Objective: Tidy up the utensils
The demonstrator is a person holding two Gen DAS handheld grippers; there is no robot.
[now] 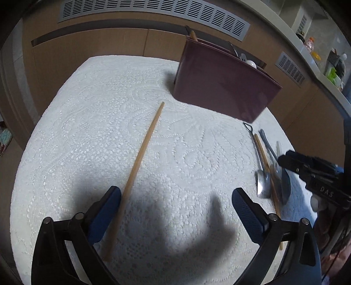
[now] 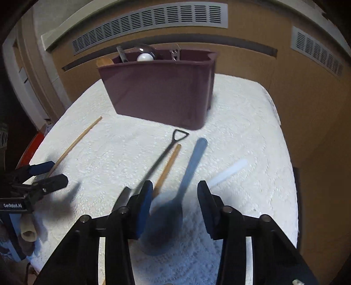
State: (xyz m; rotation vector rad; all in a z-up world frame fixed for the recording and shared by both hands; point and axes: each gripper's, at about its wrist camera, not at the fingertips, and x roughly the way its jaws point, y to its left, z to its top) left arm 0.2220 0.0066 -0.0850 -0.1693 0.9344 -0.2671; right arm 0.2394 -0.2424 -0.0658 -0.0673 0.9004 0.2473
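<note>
A maroon utensil holder (image 1: 221,87) (image 2: 160,87) stands at the back of the white lace cloth, with several utensils in it. A wooden chopstick (image 1: 140,157) (image 2: 74,142) lies on the cloth; my left gripper (image 1: 175,210) is open above its near end, the stick beside the left finger. My right gripper (image 2: 173,206) is open over a grey-blue spoon (image 2: 175,197), its bowl between the fingers. Beside it lie a metal spoon (image 2: 158,157) with a loop handle, a second chopstick (image 2: 167,168) and a white utensil (image 2: 228,172). The same group shows in the left wrist view (image 1: 267,166).
The cloth-covered table (image 1: 98,109) ends at wooden cabinet fronts with vent grilles (image 2: 149,19) behind. A counter with bottles (image 1: 316,52) is at far right. The right gripper's body (image 1: 311,175) shows in the left view; the left gripper (image 2: 41,177) shows in the right view.
</note>
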